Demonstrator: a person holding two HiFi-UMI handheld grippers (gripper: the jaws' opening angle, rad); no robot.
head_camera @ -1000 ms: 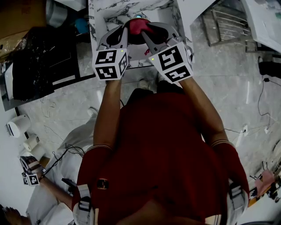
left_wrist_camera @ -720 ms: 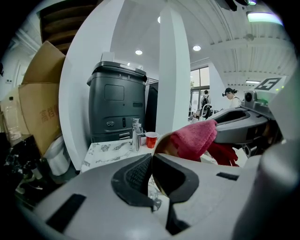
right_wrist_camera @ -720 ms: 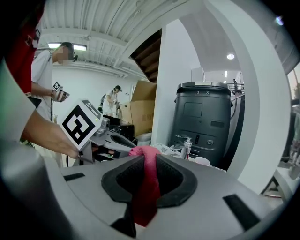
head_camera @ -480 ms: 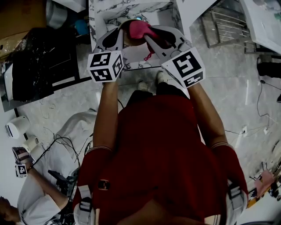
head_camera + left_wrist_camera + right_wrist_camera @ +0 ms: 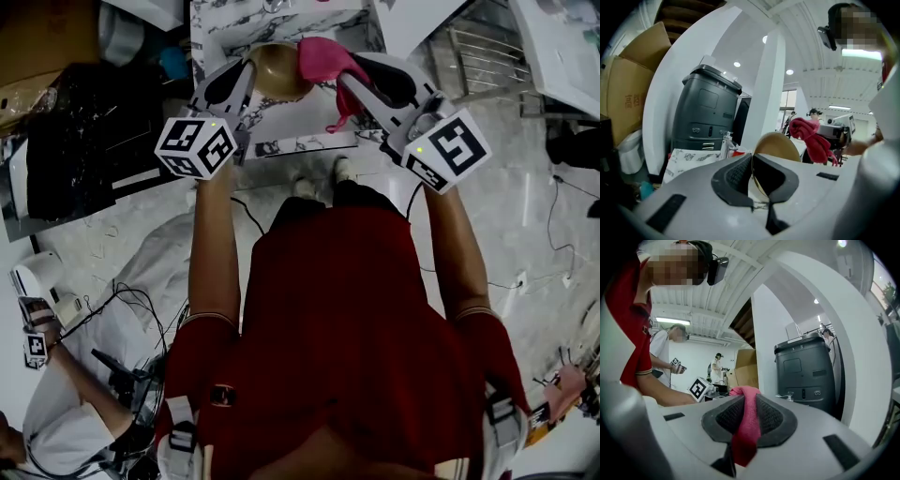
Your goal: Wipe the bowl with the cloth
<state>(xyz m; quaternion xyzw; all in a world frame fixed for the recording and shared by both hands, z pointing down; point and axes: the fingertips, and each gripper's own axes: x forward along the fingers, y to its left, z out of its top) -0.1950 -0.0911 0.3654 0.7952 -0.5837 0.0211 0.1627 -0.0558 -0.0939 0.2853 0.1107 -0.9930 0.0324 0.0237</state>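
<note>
Pink cloth [image 5: 323, 58] clamped in right hand-held gripper [image 5: 349, 77], just beside bowl [image 5: 274, 71]. Thin bowl rim nipped by left hand-held gripper [image 5: 246, 82], bowl aloft over bench [image 5: 281, 142]. Risk: wiping push may lever bowl out of edge grip; cloth may slip.

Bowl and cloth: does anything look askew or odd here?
Only the bowl: the left tongs pinch its rim, so it stands on edge in the air. The pink cloth hangs bunched from the right tongs.
</note>
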